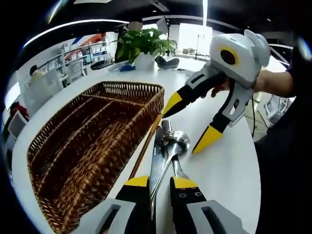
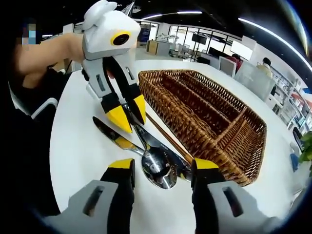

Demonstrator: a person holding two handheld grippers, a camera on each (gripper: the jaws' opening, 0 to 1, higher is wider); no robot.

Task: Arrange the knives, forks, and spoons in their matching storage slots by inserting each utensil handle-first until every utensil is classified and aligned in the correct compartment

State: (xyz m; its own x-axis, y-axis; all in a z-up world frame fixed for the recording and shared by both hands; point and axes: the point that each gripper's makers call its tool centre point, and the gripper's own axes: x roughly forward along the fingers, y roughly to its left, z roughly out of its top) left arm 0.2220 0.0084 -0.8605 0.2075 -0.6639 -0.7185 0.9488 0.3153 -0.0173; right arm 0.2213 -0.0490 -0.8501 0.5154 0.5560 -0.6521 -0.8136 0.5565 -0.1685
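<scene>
Setting: a white round table (image 1: pixel 229 165) is shown, with a wicker cutlery basket (image 1: pixel 92 141) on it, divided into long compartments, none seen to hold a utensil.
Utensils: a knife (image 2: pixel 113 136), a spoon (image 2: pixel 158 168) and a pair of wooden chopsticks (image 2: pixel 168 138) are laid in an overlapping cluster just beside the basket's near wall.
Left gripper (image 1: pixel 158 183): its jaws are narrowly parted and straddle the handles of the cluster; whether anything is pinched cannot be told.
Right gripper (image 2: pixel 161 168): its jaws are spread wide above the spoon bowl, nothing being held.
Stage (judged): sorting is not yet begun; a first utensil is being selected.
Risk (judged): two overlapping handles may be caught together, so that one slips free or is dragged across the table.
Risk (judged): the two grippers, converging on the same cluster, may collide.
</scene>
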